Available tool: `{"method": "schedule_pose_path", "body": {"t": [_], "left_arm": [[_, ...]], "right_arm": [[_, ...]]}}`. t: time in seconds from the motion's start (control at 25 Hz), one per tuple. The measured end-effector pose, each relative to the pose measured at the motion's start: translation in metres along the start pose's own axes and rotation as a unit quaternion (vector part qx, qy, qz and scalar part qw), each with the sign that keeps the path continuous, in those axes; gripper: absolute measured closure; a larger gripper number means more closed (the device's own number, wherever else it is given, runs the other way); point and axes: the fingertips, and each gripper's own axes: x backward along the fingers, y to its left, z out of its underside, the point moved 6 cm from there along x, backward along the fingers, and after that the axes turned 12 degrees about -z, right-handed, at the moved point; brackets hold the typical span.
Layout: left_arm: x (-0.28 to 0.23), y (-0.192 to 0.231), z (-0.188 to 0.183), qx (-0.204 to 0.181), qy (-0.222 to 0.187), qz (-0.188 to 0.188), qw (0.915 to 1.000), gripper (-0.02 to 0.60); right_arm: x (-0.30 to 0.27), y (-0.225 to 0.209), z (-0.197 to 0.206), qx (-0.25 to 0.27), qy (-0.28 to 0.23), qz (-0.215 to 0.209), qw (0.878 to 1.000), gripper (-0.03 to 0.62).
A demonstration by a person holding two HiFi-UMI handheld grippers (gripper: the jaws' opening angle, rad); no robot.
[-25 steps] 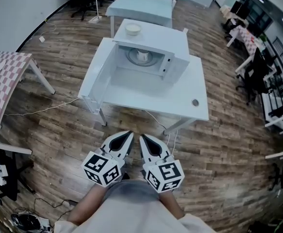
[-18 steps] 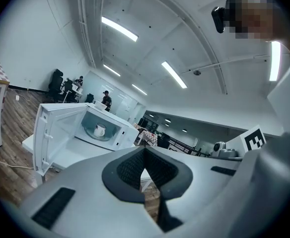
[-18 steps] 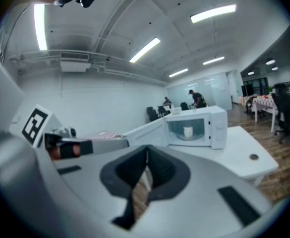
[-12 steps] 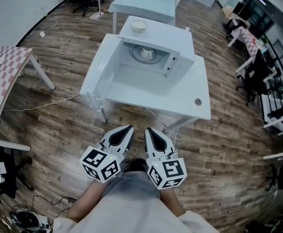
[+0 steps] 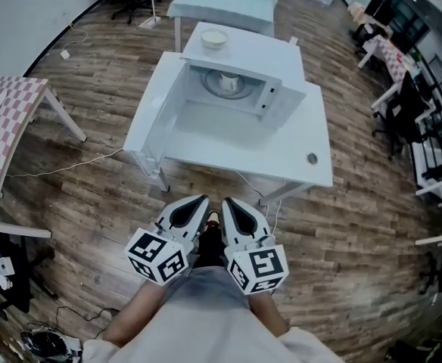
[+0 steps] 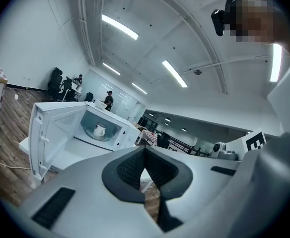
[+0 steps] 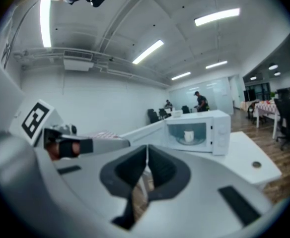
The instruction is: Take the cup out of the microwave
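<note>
One microwave (image 5: 281, 100), with one cup (image 5: 228, 83) inside and one bowl (image 5: 213, 38) on top. One bench (image 5: 228, 146) carries one small round object (image 5: 312, 158). The left hand-held gripper (image 5: 203, 200) and right hand-held gripper (image 5: 226, 202) make two. One checkered table (image 5: 9, 119).
</note>
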Motion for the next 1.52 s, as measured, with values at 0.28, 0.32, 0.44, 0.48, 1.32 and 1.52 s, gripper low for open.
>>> {"method": "schedule_pose_path", "body": {"t": [0.28,0.32,0.44,0.48,1.32,1.52], "left_arm": [[-0.019,0.012,-0.010,-0.005,0.004,-0.004,1.0000,0.572],[-0.022,0.014,-0.011,-0.004,0.006,-0.004,1.0000,0.572],[-0.031,0.019,-0.013,-0.002,0.011,-0.005,0.9999,0.572],[-0.035,0.021,-0.014,-0.001,0.013,-0.006,0.9999,0.572],[-0.151,0.056,-0.043,0.005,0.027,-0.024,0.9993,0.572],[-0.179,0.059,-0.050,-0.006,0.023,-0.031,0.9992,0.572]], "right_arm": [[-0.020,-0.013,-0.005,0.004,0.004,-0.007,1.000,0.571],[-0.023,-0.015,-0.005,0.002,0.005,-0.010,1.000,0.571],[-0.033,-0.021,-0.005,-0.005,0.010,-0.017,1.000,0.571],[-0.037,-0.023,-0.005,-0.005,0.013,-0.020,1.000,0.571],[-0.117,-0.121,-0.029,-0.001,0.044,-0.053,0.998,0.569],[-0.133,-0.148,-0.039,-0.001,0.033,-0.062,0.998,0.569]]}}
